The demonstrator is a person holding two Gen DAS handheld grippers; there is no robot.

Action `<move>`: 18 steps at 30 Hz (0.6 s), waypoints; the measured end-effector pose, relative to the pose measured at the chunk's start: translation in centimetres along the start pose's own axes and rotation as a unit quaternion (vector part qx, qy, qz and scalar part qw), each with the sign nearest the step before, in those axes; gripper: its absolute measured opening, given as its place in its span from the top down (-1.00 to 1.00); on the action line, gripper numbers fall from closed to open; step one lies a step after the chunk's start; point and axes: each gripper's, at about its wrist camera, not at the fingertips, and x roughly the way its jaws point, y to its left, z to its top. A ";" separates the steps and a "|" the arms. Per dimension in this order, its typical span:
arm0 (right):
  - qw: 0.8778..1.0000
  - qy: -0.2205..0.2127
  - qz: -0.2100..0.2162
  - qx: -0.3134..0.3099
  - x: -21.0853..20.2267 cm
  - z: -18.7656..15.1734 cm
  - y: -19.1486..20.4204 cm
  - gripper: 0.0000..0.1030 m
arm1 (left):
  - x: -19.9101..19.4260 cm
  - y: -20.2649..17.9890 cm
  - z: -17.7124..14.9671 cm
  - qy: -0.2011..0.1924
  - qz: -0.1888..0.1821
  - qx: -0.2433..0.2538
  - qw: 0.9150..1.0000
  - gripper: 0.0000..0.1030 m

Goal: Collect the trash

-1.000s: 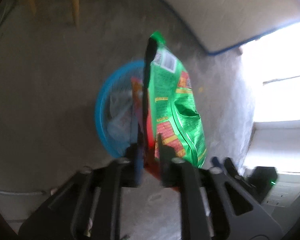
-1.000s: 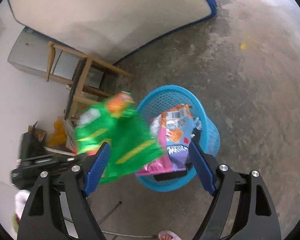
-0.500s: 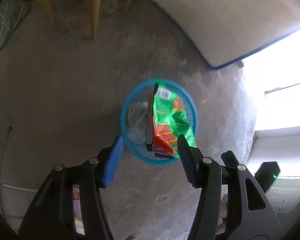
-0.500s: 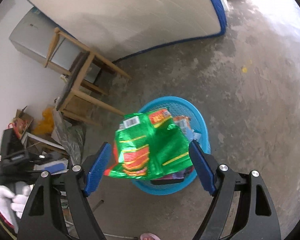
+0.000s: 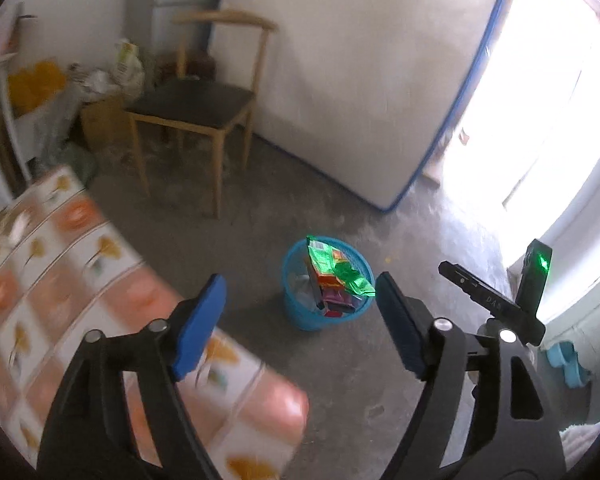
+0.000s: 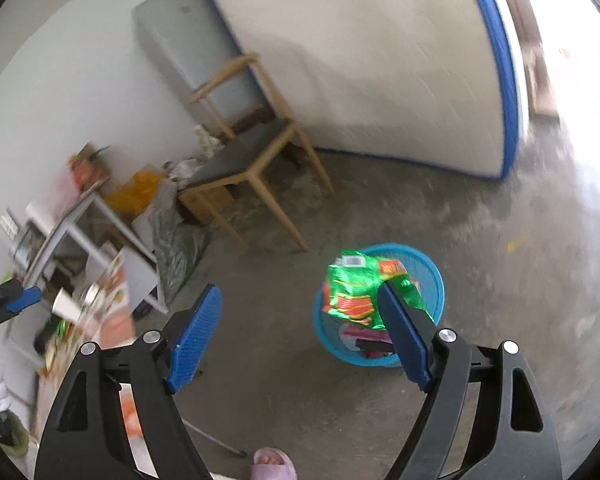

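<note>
Left wrist view. Bare grey concrete floor (image 5: 340,380), stained and dusty. A large white panel with blue edging (image 5: 352,80) leans against the wall; bright daylight floods in on the right. One wooden chair (image 5: 204,104) with a dark seat stands by the panel, with bags and one cardboard box heaped to its left. A table under a cloth with an orange and white flower pattern (image 5: 80,300) fills the lower left, blurred. One blue mesh basket (image 5: 300,316) stands on the floor well away from the table. One green snack bag (image 5: 336,270) sticks up out of the basket, with other wrappers under it; their count cannot be told. Left gripper (image 5: 300,316): the jaws have just been opening and now stand wide, with nothing between them. Part of the other tool, with one green light, shows at the right edge.

Right wrist view. Same floor (image 6: 500,260) and panel (image 6: 380,60); one grey fridge (image 6: 192,40) stands in the corner behind the chair (image 6: 252,152). One white-framed shelf (image 6: 84,224) holds clutter at left. The basket (image 6: 432,280) holds the green bag (image 6: 352,288), lying over its rim. Right gripper (image 6: 300,328): jaws wide apart, holding nothing. One paper cup (image 6: 66,304) sits on the table at left. One foot in a pink slipper (image 6: 274,462) shows at the bottom edge.
</note>
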 end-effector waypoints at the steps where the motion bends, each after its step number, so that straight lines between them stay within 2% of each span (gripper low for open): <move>1: 1.000 -0.006 0.002 -0.016 -1.3 -0.3 1.4 -0.52 | -1.7 0.3 -1.4 -0.014 0.004 -0.009 1.000 -0.48; 4: 0.999 -0.017 0.009 -0.045 -4.3 -1.1 4.4 -0.61 | -5.8 0.6 -4.9 -0.050 0.033 -0.031 0.998 -0.54; 8: 0.996 -0.018 0.011 -0.089 -6.8 -2.4 8.5 -0.68 | -10.0 1.3 -9.6 -0.095 0.091 -0.065 0.989 -0.62; 13: 0.990 -0.014 0.022 -0.136 -8.4 -3.3 13.9 -0.76 | -14.2 2.4 -12.7 -0.119 0.150 -0.101 0.976 -0.71; 18: 0.988 -0.038 0.025 -0.149 -9.6 -3.5 18.1 -0.87 | -17.3 3.2 -14.6 -0.135 0.205 -0.126 0.961 -0.81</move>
